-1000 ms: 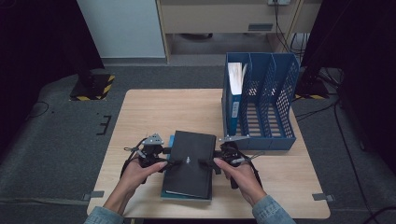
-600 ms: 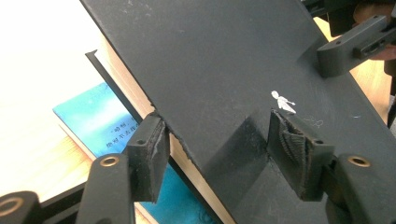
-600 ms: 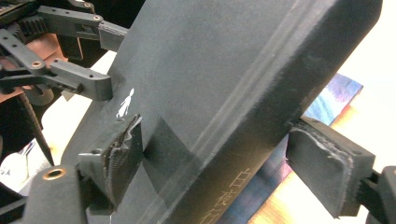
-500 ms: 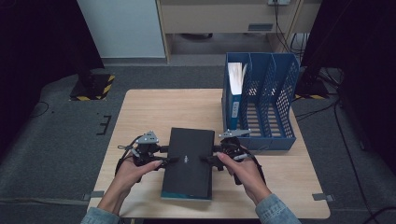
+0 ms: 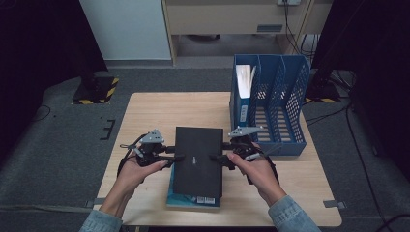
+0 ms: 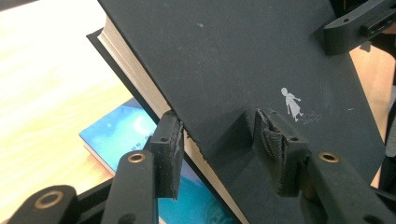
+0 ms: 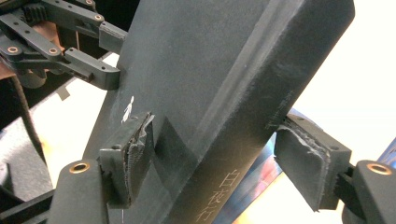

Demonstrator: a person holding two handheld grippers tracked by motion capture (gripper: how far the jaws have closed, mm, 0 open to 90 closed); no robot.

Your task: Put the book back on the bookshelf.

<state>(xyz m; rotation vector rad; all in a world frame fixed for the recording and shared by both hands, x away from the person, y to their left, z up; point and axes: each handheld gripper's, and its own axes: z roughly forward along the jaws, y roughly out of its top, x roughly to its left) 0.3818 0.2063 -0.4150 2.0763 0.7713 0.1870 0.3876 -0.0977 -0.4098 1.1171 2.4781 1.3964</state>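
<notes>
Both tools, left tool (image 5: 178, 157) and right tool (image 5: 215, 158), pinch the black book (image 5: 198, 161) by opposite long edges, lifted above the blue book (image 5: 192, 199) on the counter (image 5: 159, 113). We judge it stiff, fairly heavy; mid-edge grips suit it.

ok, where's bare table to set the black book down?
Free: the far-left tabletop beyond the left claw, and the near-right corner in front of the blue file rack. Crowded: the centre, where the black book hangs over the blue book.
</notes>
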